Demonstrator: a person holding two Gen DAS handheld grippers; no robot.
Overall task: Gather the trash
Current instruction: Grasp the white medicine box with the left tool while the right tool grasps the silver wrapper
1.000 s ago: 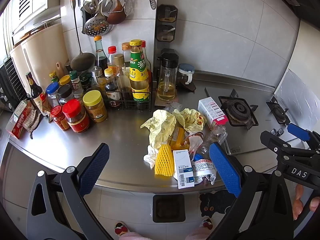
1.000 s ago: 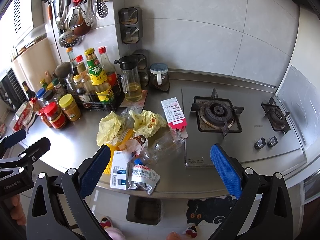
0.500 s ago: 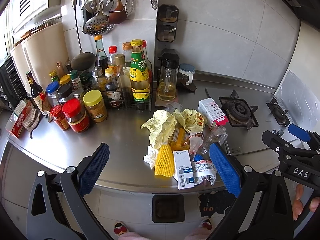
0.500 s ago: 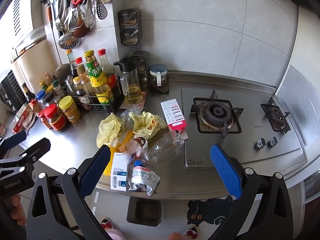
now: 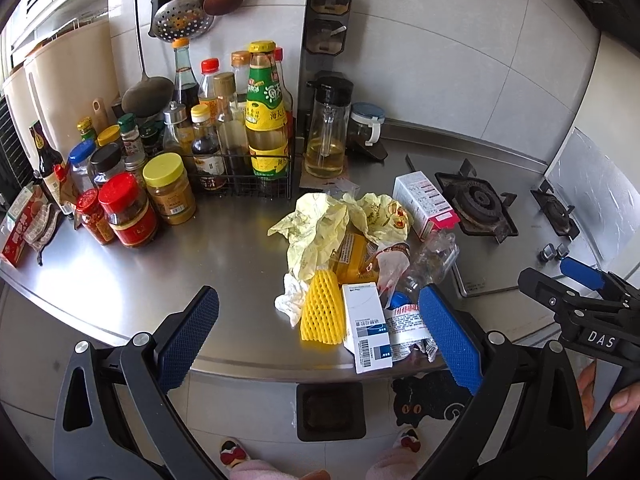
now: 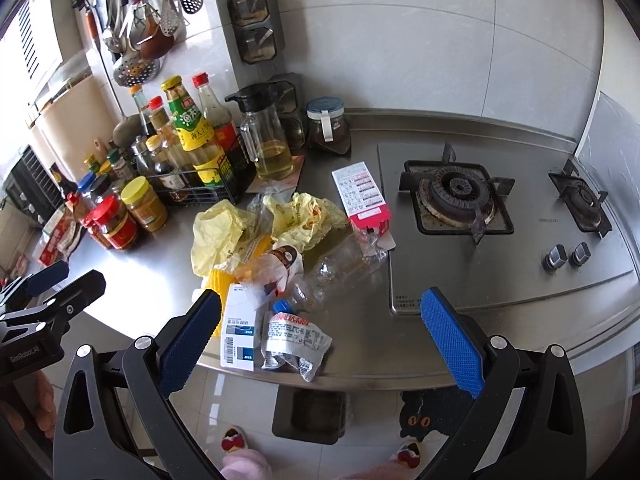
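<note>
A pile of trash lies at the steel counter's front edge: crumpled yellow wrappers (image 5: 320,228) (image 6: 218,236), a yellow foam net (image 5: 322,312), a white and blue box (image 5: 366,326) (image 6: 238,330), a silver foil packet (image 5: 406,322) (image 6: 296,338), a crushed clear bottle (image 6: 336,272) and a white and pink carton (image 5: 424,202) (image 6: 362,194). My left gripper (image 5: 316,336) is open and empty, held in front of the pile. My right gripper (image 6: 320,338) is open and empty, just right of the pile, above the counter edge.
Sauce bottles in a wire rack (image 5: 244,184), jars (image 5: 128,210) and an oil jug (image 5: 326,136) stand behind the pile. A gas hob (image 6: 460,196) lies to the right. A dark bin (image 5: 330,410) (image 6: 310,414) stands on the floor below the counter edge.
Both views have shifted very slightly; the trash pile has not moved and both grippers stay open.
</note>
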